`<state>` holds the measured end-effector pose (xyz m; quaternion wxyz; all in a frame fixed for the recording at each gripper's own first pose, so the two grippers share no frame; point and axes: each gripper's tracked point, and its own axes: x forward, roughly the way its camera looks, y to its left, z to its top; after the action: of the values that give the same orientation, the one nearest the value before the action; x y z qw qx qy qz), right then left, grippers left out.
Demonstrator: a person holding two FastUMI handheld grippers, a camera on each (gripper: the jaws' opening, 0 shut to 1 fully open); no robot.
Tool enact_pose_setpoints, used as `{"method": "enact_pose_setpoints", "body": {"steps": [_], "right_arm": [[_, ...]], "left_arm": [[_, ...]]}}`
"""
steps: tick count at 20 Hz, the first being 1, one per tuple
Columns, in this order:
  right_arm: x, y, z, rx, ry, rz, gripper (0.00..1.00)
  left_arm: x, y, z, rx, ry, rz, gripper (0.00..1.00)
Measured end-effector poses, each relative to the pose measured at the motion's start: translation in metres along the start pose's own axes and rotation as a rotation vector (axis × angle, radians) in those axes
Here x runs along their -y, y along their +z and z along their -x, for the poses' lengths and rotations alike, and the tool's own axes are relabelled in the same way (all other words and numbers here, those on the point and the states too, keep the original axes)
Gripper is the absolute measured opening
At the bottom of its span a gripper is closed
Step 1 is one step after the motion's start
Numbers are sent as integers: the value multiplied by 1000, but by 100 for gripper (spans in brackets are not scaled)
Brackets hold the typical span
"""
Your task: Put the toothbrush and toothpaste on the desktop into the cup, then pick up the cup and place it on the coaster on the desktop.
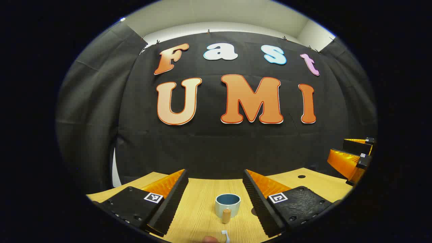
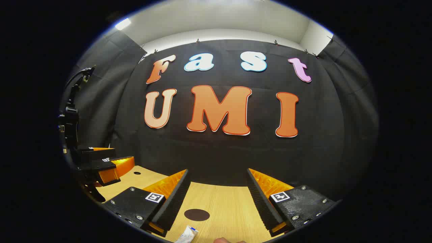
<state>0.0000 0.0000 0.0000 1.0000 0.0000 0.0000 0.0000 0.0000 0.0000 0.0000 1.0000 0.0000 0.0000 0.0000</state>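
Ribbed jaws, square markers [image 1: 153,197], screws [image 2: 130,189]

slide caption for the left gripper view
Open left gripper faces the empty cup on the desktop, toothbrush nearer.

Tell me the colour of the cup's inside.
Blue-grey inside, white outside: the cup shows best in the left gripper view, standing on the desktop.

The surface [image 1: 202,209] looks like pale wood with fine lines, smooth and a bit shiny. Between the left fingers [image 1: 168,202] stands the cup [image 1: 227,203], smooth and glossy, with a wooden handle. The fingers have rough, ridged inner faces. Between the right fingers [image 2: 170,202] lies a dark, matt coaster [image 2: 196,214]. Near them lies the toothpaste [image 2: 186,235], shiny like plastic.
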Motion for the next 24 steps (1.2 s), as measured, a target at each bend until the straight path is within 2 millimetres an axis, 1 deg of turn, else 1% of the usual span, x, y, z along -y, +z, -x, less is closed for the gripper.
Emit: {"method": "enact_pose_setpoints", "body": {"steps": [2, 4, 7, 12, 15, 16, 17, 19, 21, 22, 24], "right_arm": [[-4, 3, -1, 17, 14, -13, 99], [-4, 5, -3, 23, 10, -11, 99], [-1, 9, -9, 18, 0, -19, 99], [6, 0, -9, -16, 0, -39, 99], [8, -3, -11, -37, -3, -54, 99], [7, -4, -12, -46, 5, -66, 99], [5, -6, -12, -59, 16, -76, 99], [2, -13, -14, -92, 37, -73, 99], [9, -23, -17, -133, 28, -63, 100], [10, -28, -17, -159, 26, -68, 99], [8, -40, -18, -224, 49, -101, 99]], "left_arm": [[0, 2, -3, -5, 2, 4, 97], [0, 8, -4, 3, 5, -9, 96], [7, 18, -5, 15, -2, -12, 97], [18, 23, -8, 10, -25, -21, 97], [19, 30, -9, 14, -25, -44, 96], [21, 28, -9, 10, -31, -49, 96], [22, 28, -10, 0, -35, -57, 97], [21, 22, -11, -31, -32, -87, 96], [21, 10, -13, -85, -32, -116, 97], [22, 2, -13, -117, -36, -129, 97], [23, -10, -14, -182, -44, -158, 96]]}}
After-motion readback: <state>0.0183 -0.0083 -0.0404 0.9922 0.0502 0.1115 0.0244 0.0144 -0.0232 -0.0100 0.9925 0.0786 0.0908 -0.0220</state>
